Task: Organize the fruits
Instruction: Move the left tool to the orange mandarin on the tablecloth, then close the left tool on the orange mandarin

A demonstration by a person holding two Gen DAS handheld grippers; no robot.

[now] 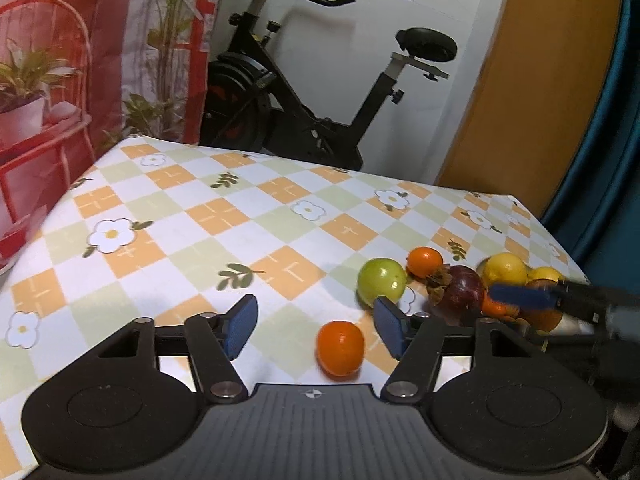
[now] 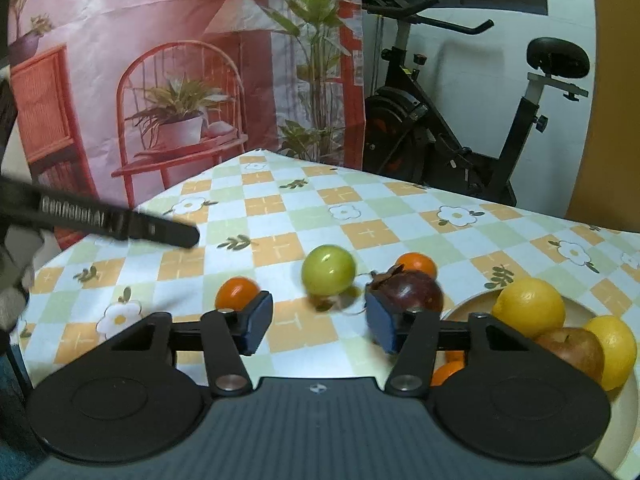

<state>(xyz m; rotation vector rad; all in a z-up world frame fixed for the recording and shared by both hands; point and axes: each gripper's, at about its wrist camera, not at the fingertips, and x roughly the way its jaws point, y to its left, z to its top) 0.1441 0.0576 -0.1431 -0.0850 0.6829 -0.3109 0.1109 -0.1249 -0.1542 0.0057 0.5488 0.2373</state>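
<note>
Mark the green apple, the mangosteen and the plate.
green apple (image 2: 328,270), right wrist view, centre of its skin.
mangosteen (image 2: 416,292), right wrist view, dark purple rind.
plate (image 2: 470,305), right wrist view, near rim.

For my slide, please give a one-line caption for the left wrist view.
Open left gripper around a small orange fruit on the checked floral tablecloth, beside a round green apple.

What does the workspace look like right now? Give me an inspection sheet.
Surface: table under a checked floral cloth.
Job's things: green apple, two small oranges and a mangosteen loose on the cloth; two lemons and a red apple in the bowl.
Clutter: nothing seen.
Grippers: left hand-held gripper open, an orange between its fingers, untouched; right hand-held gripper open, empty.
Cables: nothing seen.
Surroundings: exercise bike, printed backdrop.
</note>
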